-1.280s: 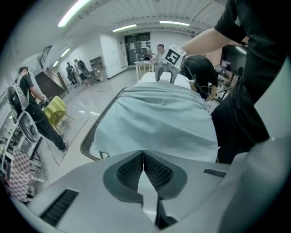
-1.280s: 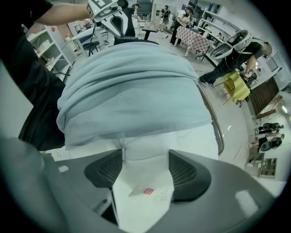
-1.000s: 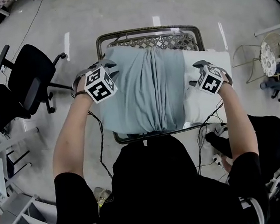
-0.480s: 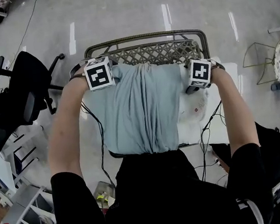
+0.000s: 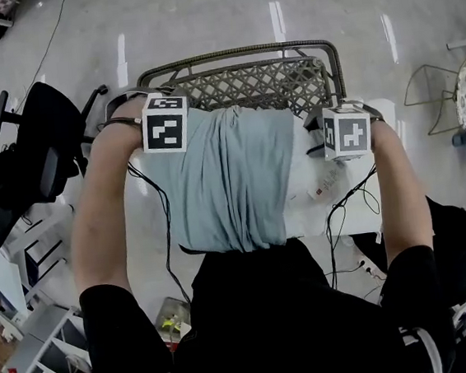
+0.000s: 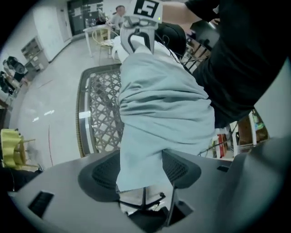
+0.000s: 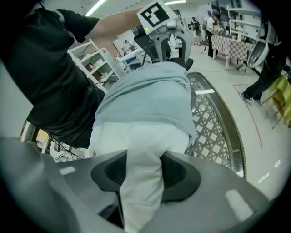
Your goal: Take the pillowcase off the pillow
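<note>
Left gripper view: left gripper (image 6: 142, 175), jaws just opening wide round pillowcase (image 6: 163, 109) fold; for a fuller hold, I judge.
Right gripper (image 7: 143, 177): jaws just closing, pinching white pillow (image 7: 136, 141) as anchor.

A grey-blue pillowcase (image 5: 228, 182), bunched in folds, covers the left part of a white pillow (image 5: 301, 166), whose right end lies bare. Both rest on a lattice worktop (image 5: 247, 79) with a metal rim. A black office chair (image 5: 31, 157) stands left.
</note>
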`<state>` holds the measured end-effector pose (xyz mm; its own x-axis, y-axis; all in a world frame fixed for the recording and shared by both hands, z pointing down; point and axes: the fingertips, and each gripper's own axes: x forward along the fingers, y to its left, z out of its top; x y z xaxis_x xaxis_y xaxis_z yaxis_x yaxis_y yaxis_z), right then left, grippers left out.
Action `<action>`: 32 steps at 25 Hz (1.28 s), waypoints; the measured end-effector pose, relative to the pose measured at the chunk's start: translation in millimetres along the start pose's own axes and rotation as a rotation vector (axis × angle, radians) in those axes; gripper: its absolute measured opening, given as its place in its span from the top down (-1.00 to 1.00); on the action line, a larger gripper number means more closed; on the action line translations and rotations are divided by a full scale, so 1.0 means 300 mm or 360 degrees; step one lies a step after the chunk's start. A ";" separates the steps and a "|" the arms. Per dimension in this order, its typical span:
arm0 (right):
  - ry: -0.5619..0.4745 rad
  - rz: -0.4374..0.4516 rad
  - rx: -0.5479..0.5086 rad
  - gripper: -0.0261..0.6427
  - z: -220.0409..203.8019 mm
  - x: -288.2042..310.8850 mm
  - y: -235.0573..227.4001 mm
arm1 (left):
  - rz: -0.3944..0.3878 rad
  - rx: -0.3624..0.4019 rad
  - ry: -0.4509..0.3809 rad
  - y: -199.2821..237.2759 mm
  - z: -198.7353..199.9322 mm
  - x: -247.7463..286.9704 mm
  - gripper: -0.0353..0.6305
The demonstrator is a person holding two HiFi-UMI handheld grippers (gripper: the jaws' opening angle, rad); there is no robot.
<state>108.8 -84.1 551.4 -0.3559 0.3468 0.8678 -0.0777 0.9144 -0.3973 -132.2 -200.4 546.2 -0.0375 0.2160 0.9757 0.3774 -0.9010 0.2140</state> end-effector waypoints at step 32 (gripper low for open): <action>-0.0166 -0.0113 0.0066 0.61 0.068 -0.113 0.269 | -0.0171 0.0103 -0.0013 -0.076 -0.101 0.156 0.05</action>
<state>95.6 -26.4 483.8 -0.4427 0.2557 0.8594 -0.1439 0.9258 -0.3496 -170.6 -181.1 588.4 -0.0732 0.3132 0.9468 0.4305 -0.8464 0.3133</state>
